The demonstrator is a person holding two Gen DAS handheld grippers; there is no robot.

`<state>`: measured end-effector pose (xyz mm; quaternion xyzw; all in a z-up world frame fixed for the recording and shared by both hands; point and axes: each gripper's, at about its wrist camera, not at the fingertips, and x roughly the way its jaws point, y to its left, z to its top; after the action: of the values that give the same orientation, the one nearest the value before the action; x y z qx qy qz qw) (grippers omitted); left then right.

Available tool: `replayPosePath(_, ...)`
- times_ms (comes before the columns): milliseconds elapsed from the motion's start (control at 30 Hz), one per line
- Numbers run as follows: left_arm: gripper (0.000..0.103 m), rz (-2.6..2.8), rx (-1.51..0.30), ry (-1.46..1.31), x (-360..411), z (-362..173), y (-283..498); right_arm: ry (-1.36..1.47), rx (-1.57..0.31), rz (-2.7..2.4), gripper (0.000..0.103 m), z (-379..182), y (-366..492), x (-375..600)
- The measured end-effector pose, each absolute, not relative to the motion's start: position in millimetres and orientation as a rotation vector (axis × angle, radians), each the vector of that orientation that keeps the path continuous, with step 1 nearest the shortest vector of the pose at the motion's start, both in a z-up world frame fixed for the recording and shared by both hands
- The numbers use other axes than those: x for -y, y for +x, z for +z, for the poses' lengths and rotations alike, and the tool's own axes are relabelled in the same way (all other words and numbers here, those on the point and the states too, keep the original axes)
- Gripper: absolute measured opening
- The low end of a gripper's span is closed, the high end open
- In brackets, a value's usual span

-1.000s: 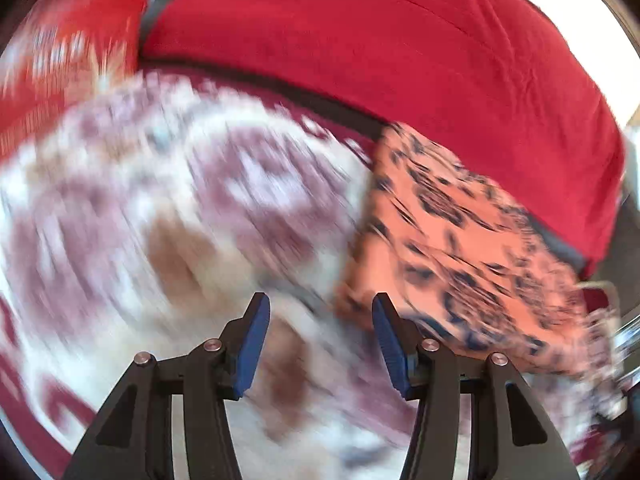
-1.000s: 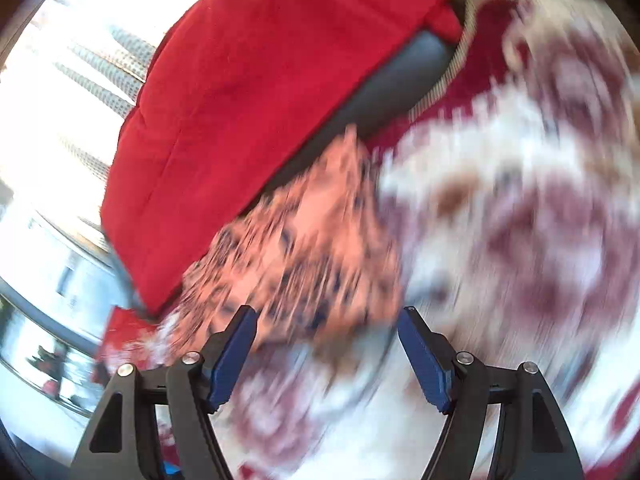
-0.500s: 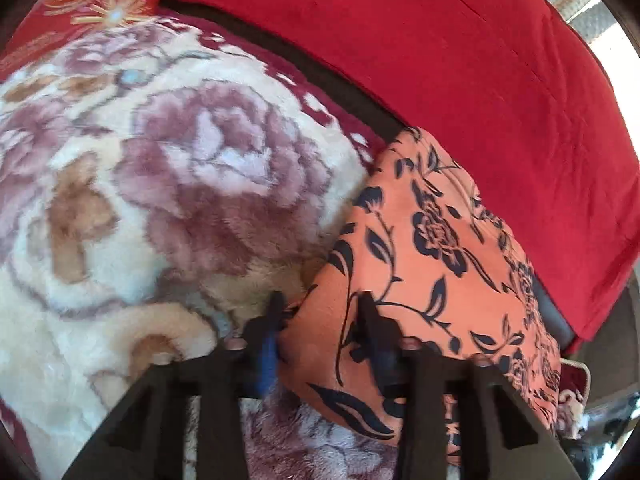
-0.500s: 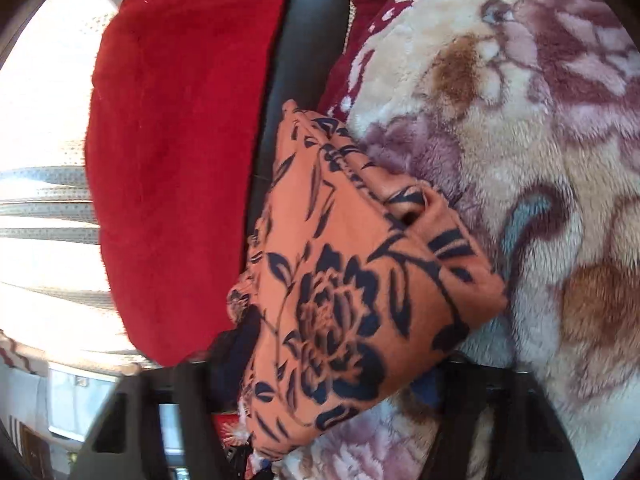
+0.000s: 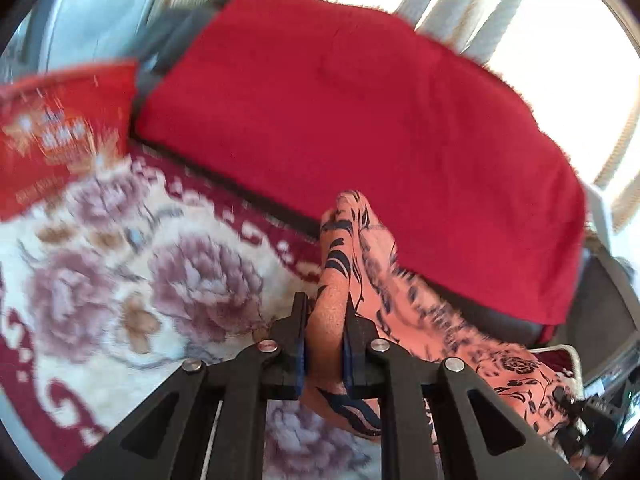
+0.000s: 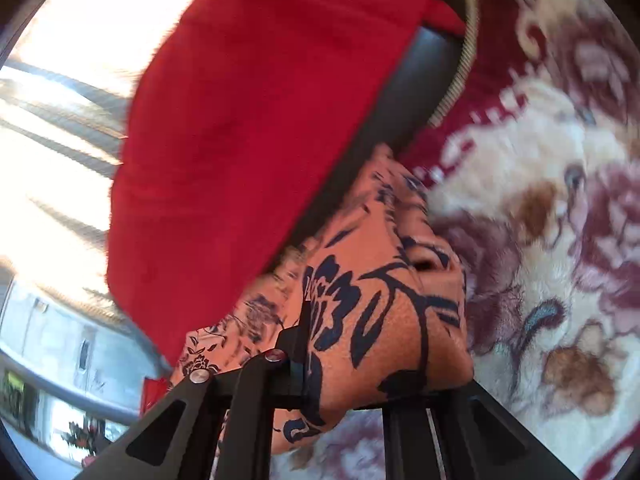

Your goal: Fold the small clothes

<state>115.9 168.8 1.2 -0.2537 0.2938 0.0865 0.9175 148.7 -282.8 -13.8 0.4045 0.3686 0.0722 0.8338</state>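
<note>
One small garment (image 5: 384,280), orange with dark navy floral print, lower centre of both wrist views, lifted in part off a plush floral blanket (image 5: 120,280) and trailing toward the lower right of the left view. Behind it, across the upper middle of each frame, a red cushion cover (image 5: 340,120) over a dark seat.

Left gripper (image 5: 325,344): jaws just been closing, now pinched on a bunched edge of the cloth, fabric rising in a narrow ridge between the blue pads. Right gripper (image 6: 360,364): jaws likewise just been closing; only the left finger visible, the rest buried under a fold of the garment (image 6: 380,300), so grip read as clamped on the cloth (draping over the far finger hides the pad contact itself).

Handling, by judgement: light, thin, wholly limp; no stiffness to hold a crease unaided; sags and bunches wherever unsupported. Likely slight cling against the fleecy blanket, little slip in the pads. Not fragile.

Best holds: two corners or a hem edge, well apart, cloth kept taut between them (a mid-panel pinch only gathers a wad).
</note>
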Motion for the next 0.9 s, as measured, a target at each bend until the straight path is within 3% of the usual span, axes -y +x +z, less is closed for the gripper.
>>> replayPosePath(167, 0.017, 0.168, -0.63, -0.533, -173.1, -14.7, 36.7, 0.804, -0.797, 0.185, 0.017, -8.1, 70.6, 291.2)
replayPosePath(200, 0.018, 0.178, -0.672, -0.517, -172.9, -34.7, 26.8, 0.809, -0.828, 0.191, 0.021, -26.4, 53.3, 293.6)
replayPosePath(233, 0.02, 0.195, -0.739, -0.494, -173.6, -62.3, 22.6, 0.811, -0.879, 0.19, 0.033, -51.1, 40.1, 297.7)
replayPosePath(300, 0.02, 0.251, -0.905, -0.505, -183.9, -112.0, 24.1, 0.832, -1.071, 0.098, 0.048, -108.3, 20.9, 313.0)
replayPosePath(400, 0.023, 0.249, -0.933, -0.601, -206.7, -130.5, 16.0, 0.984, -1.02, 0.139, 0.045, -120.0, -2.3, 341.0)
replayPosePath(433, 0.023, 0.26, -0.914, -0.586, -208.3, -122.7, 15.0, 0.953, -1.008, 0.115, 0.052, -111.8, -5.4, 344.6)
replayPosePath(500, 0.024, 0.28, -0.833, -0.516, -211.0, -97.5, 17.7, 0.882, -0.962, 0.088, 0.055, -89.1, -6.4, 350.6)
replayPosePath(667, 0.045, 0.215, -0.805, -0.447, -216.4, -78.6, 47.4, 0.673, -0.859, 0.136, 0.055, -32.4, 12.7, 343.7)
replayPosePath(900, 0.045, 0.094, -0.89, -0.35, -204.9, -96.8, 99.5, 0.447, -0.866, 0.183, 0.055, -22.3, 79.1, 317.7)
